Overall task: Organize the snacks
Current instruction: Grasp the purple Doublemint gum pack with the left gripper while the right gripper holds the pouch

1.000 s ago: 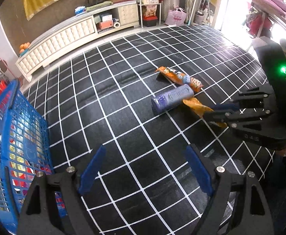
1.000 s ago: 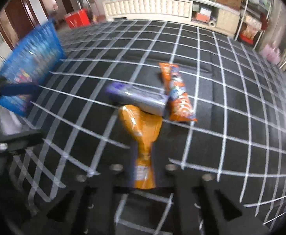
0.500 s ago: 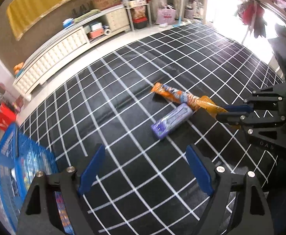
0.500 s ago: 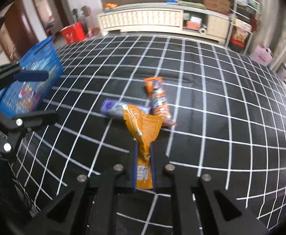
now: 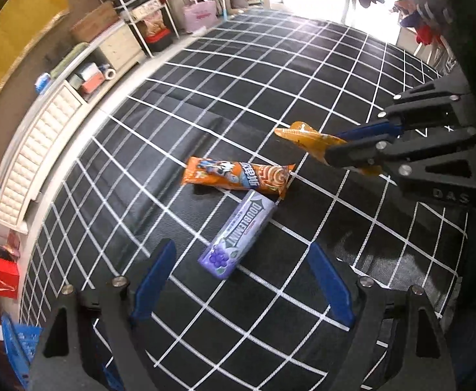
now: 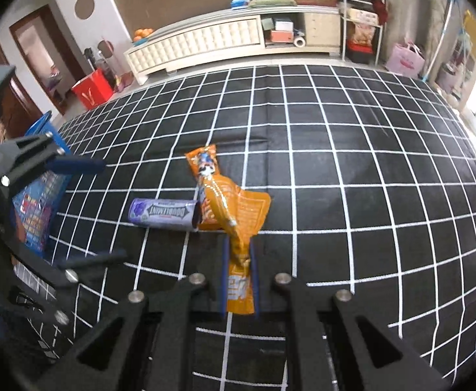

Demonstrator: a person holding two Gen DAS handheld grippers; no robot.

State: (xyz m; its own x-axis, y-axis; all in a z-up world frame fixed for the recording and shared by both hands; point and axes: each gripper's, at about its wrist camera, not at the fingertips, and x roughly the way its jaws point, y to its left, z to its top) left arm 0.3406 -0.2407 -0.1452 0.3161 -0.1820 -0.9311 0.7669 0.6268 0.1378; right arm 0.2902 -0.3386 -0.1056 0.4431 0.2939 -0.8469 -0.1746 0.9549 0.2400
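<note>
My right gripper (image 6: 238,260) is shut on an orange snack packet (image 6: 238,224) and holds it in the air above the black grid mat; it also shows in the left wrist view (image 5: 306,138), with the right gripper (image 5: 339,150) at the right. A purple Doublemint gum box (image 5: 236,238) lies on the mat, also seen in the right wrist view (image 6: 161,213). An orange snack bar (image 5: 238,176) lies just beyond it. My left gripper (image 5: 238,283) is open and empty, hovering just in front of the gum box.
A blue basket (image 6: 39,195) holding snacks stands at the mat's left side, behind my left gripper (image 6: 85,208) in the right wrist view. A white cabinet (image 6: 205,42) and shelves line the far wall. A red box (image 6: 91,93) stands on the floor.
My right gripper has lifted the orange packet off the mat. My left gripper has swung away from the basket toward the gum box, which is now close in front of it.
</note>
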